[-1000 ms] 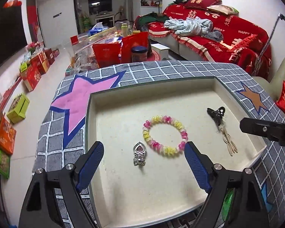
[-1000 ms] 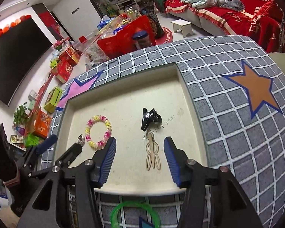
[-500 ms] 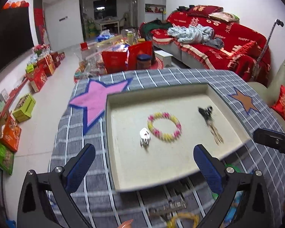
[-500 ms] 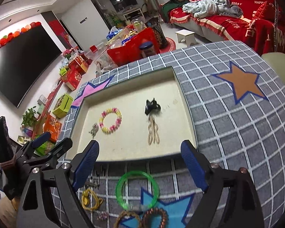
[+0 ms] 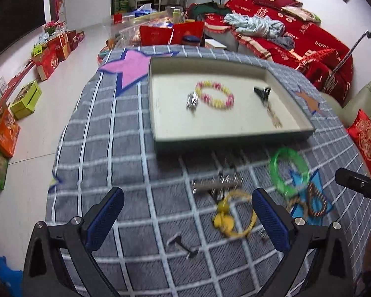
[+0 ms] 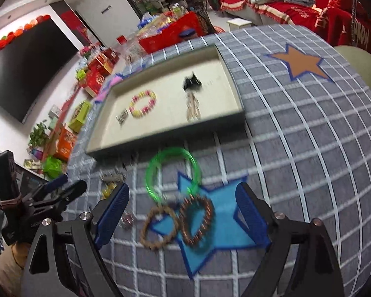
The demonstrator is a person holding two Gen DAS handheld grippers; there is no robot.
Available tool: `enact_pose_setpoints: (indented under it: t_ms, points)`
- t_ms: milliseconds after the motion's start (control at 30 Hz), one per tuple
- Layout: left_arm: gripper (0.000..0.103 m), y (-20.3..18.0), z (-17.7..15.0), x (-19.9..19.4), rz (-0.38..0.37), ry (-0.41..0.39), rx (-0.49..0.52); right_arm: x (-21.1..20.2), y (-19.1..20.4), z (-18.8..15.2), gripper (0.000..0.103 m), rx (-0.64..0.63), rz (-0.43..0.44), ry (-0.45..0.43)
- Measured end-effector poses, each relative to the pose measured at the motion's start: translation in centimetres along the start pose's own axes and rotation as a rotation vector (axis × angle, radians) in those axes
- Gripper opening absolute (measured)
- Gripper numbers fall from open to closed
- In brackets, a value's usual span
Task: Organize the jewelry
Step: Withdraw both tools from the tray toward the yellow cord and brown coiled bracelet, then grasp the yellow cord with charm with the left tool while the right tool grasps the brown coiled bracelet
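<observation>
With its fingers (image 6: 113, 212) spread wide and empty, the right gripper (image 6: 183, 212) should straddle the reddish-brown beaded bracelet (image 6: 196, 220) squarely.

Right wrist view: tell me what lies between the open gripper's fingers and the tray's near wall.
In the right wrist view, the green bangle lies between the right gripper and the tray; nearer the fingers sit two brown bead bracelets, all on the checked cloth.
</observation>
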State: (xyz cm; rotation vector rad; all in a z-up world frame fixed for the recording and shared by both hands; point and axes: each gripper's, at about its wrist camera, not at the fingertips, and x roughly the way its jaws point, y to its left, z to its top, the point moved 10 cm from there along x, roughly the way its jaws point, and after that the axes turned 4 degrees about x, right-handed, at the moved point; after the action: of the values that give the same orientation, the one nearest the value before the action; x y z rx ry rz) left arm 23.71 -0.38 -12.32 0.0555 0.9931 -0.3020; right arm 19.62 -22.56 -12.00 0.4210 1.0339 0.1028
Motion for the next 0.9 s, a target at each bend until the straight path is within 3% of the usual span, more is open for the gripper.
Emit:
enact_pose_setpoints:
  t_ms: [200, 467, 733, 900]
  points:
    - [0.103, 0.6, -2.3, 1.1, 0.025, 0.048, -0.019, 0.4, -2.4, -2.0, 0.090, 0.014, -0.086, 0.033]
    - [0.103, 1.0, -2.9, 2.3, 0.061, 0.075, -0.019, 0.7, -4.9, -2.5, 0.090, 0.043, -0.144, 0.040]
    - [0.103, 0.3, -2.9, 3.1, 0.073, 0.087, -0.004, 2.0, -4.2, -2.8, 0.089, -0.031, -0.203, 0.053]
    - [0.103, -0.1, -2.8, 3.2, 0.076, 0.087, 0.005, 2.4, -3.6, -2.9, 0.082, -0.098, -0.269, 0.047]
